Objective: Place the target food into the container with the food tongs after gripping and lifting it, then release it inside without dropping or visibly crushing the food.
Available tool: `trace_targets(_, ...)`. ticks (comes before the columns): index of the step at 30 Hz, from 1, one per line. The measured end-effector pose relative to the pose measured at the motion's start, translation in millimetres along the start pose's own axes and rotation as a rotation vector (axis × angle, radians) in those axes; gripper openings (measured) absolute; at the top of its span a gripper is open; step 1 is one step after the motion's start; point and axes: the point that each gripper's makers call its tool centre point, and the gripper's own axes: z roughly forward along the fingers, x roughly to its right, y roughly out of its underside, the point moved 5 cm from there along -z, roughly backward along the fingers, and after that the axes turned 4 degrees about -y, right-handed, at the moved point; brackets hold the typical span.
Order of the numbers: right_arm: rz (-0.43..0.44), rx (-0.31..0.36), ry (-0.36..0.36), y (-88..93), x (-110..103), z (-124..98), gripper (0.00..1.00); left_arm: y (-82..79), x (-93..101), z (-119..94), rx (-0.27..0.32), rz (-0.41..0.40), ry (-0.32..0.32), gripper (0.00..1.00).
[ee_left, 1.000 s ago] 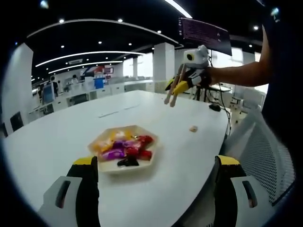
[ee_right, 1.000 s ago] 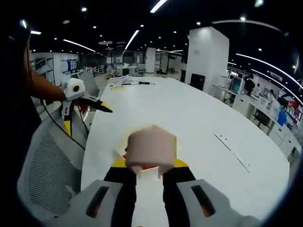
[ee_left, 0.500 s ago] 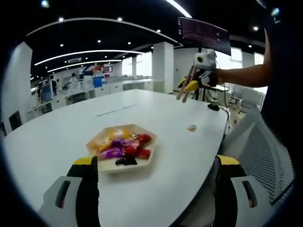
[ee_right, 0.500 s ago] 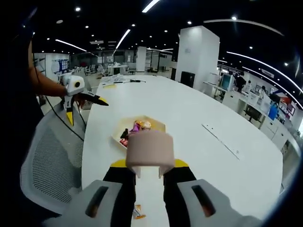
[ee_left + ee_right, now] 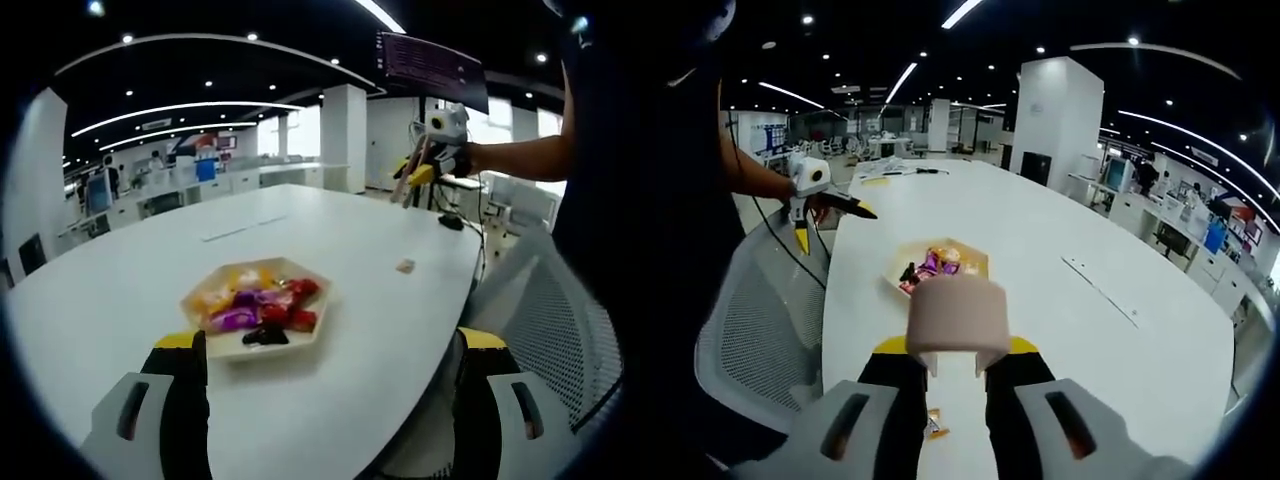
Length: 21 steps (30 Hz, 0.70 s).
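A beige hexagonal tray (image 5: 215,345) on the white table (image 5: 110,300) holds several wrapped sweets (image 5: 262,308) in red, purple, yellow and black. My left gripper (image 5: 330,345) hovers just short of the tray, open, with nothing between its wide-set jaws. One loose sweet (image 5: 405,266) lies on the table to the right. My right gripper (image 5: 437,150) is held high at the far right with wooden food tongs (image 5: 410,180) pointing down. In the right gripper view, my right gripper (image 5: 955,350) is shut on the tongs' beige end (image 5: 958,318), with the tray (image 5: 983,262) ahead and the loose sweet (image 5: 933,428) below.
A mesh office chair (image 5: 750,330) stands at the table's near edge, beside the person's arm (image 5: 520,155). The left gripper (image 5: 825,200) appears at the left of the right gripper view. Desks, pillars and screens fill the office behind. Bare tabletop stretches around the tray.
The right gripper with the tongs has drawn back and risen away from the tray, which now shows farther ahead of it. The loose sweet has come into view below it. The left gripper holds still.
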Motion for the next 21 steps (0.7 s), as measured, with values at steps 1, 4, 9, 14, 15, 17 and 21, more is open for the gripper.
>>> trace_targets(1, -0.001, -0.002, -0.001, 0.4, -0.4, -0.2, 0.21, -0.7, 0.4, -0.1, 0.000, 0.002, -0.001, 1.00)
trace_targets(4, -0.011, 0.002, -0.004, 0.5, -1.8, -1.3, 0.21, -1.5, 1.0, -0.2, 0.000, 0.001, -0.001, 1.00)
trace_targets(9, -0.018, 0.003, -0.009, 2.1, -2.9, 0.4, 0.21, -0.7, 1.4, -0.1, -0.003, 0.004, 0.000, 1.00)
trace_targets(14, -0.030, -0.013, -0.018, 11.8, -5.4, 3.9, 0.21, -1.0, 2.3, -0.2, -0.005, 0.005, 0.002, 1.00)
trace_targets(15, -0.039, -0.019, -0.014, 13.6, -5.4, 4.4, 0.21, -0.7, 2.3, -0.1, -0.006, 0.005, 0.003, 1.00)
trace_targets(17, -0.039, -0.020, -0.021, 17.0, -6.8, 5.7, 0.21, 0.5, 1.8, 0.2, -0.009, 0.008, 0.004, 1.00)
trace_targets(21, -0.037, -0.029, -0.027, 25.5, -7.8, 9.5, 0.21, 0.9, 2.3, 0.3, -0.013, 0.006, 0.006, 1.00)
